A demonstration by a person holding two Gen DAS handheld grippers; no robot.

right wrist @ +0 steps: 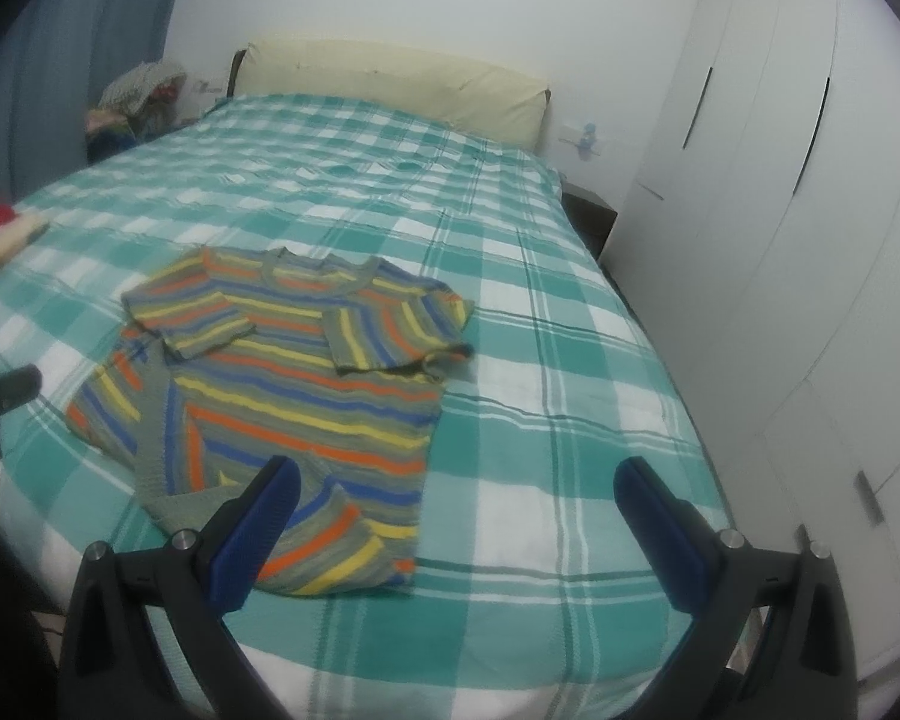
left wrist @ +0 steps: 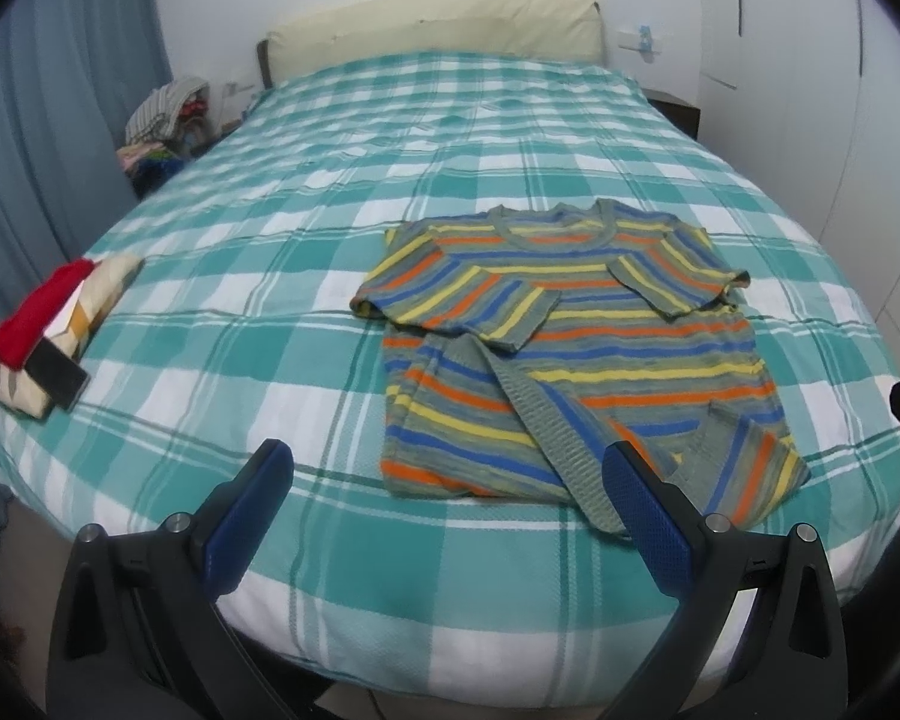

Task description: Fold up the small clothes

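A small striped shirt in grey, blue, orange and yellow lies flat on the bed, collar toward the headboard, both short sleeves folded in over the chest and its lower hem corners turned up. My left gripper hovers open just in front of the shirt's near left edge, holding nothing. In the right wrist view the same striped shirt lies ahead to the left. My right gripper is open and empty, its left finger above the shirt's near hem.
The bed has a teal and white checked cover. Folded clothes, red on top with a dark flat object, lie at its left edge. A pile of laundry sits beside the headboard. White wardrobe doors stand to the right.
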